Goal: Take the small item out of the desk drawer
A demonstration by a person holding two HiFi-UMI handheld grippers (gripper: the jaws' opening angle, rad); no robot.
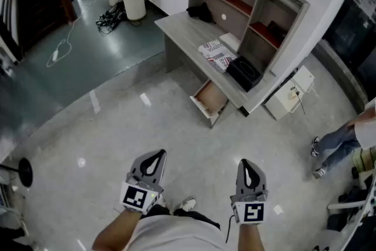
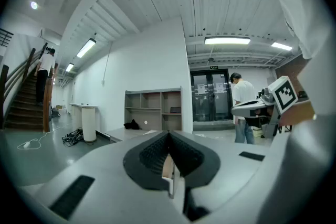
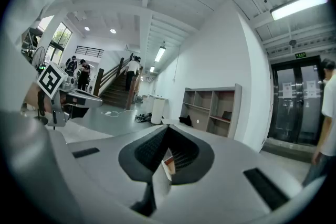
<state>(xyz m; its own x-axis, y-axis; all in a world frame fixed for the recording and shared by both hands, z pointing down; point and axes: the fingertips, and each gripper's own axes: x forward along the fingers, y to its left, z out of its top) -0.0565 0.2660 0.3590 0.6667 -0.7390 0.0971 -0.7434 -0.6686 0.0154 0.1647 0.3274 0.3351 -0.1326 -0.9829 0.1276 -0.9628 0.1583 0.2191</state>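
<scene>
left hand-held gripper and right hand-held gripper both clenched, empty, over floor, well apart from bench; drawer stands open; small item can't be made out

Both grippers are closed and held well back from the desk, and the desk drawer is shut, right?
Not quite: the drawer is pulled open, as the head view shows. The left gripper and right gripper are indeed closed and held well back from the desk.
</scene>
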